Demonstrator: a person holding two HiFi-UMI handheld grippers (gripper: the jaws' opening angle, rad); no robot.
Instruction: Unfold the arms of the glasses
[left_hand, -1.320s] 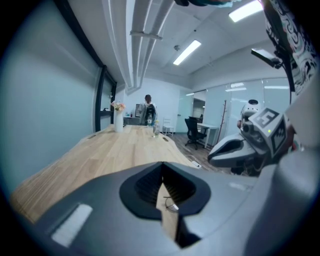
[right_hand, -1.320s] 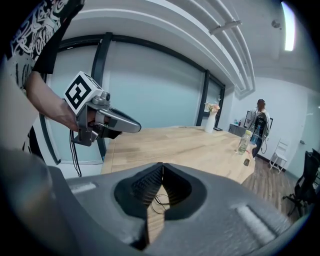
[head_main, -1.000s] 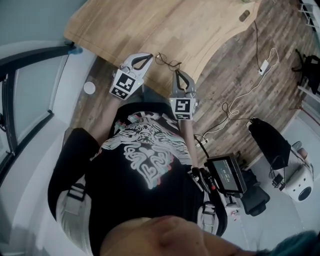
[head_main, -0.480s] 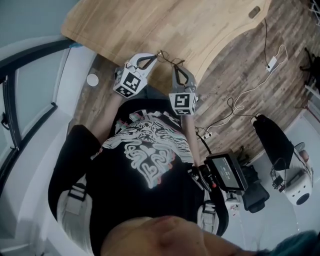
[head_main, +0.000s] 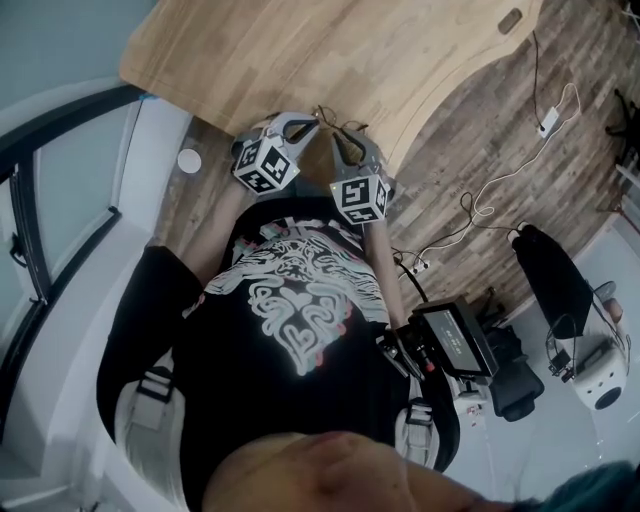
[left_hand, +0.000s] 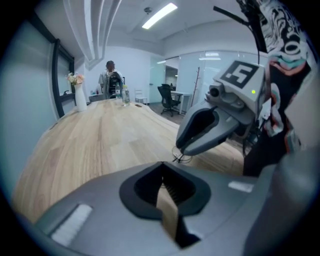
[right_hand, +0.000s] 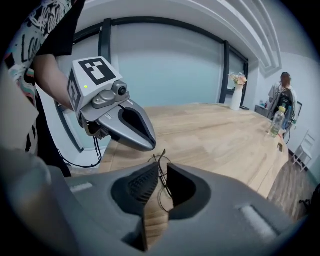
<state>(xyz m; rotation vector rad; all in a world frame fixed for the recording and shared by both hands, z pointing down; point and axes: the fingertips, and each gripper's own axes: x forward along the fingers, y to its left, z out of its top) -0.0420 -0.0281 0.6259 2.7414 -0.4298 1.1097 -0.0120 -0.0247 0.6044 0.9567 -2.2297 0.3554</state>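
Thin wire glasses (head_main: 335, 123) lie near the front edge of the wooden table (head_main: 300, 50), between my two grippers. In the right gripper view the glasses (right_hand: 161, 170) run through the narrow gap of my right gripper (right_hand: 160, 173), and its pads press in on the folded frame. One arm end sticks up beside the tip of my left gripper (right_hand: 150, 146). My left gripper (left_hand: 161, 172) has its jaws together, with nothing seen between them. Just past it the glasses (left_hand: 183, 158) sit under the tip of the right gripper (left_hand: 178, 150). From the head view the left gripper (head_main: 312, 122) and right gripper (head_main: 337, 135) nearly meet.
A vase of flowers (right_hand: 236, 95) and a bottle (right_hand: 275, 122) stand at the table's far end, with a person (right_hand: 284, 95) beyond. The table's curved edge is right in front of me. Cables (head_main: 480, 210), a black chair (head_main: 550, 280) and a screen unit (head_main: 455, 345) are on the floor to the right.
Both grippers have drawn closer together over the glasses. The left gripper's tip has come in next to the right one.
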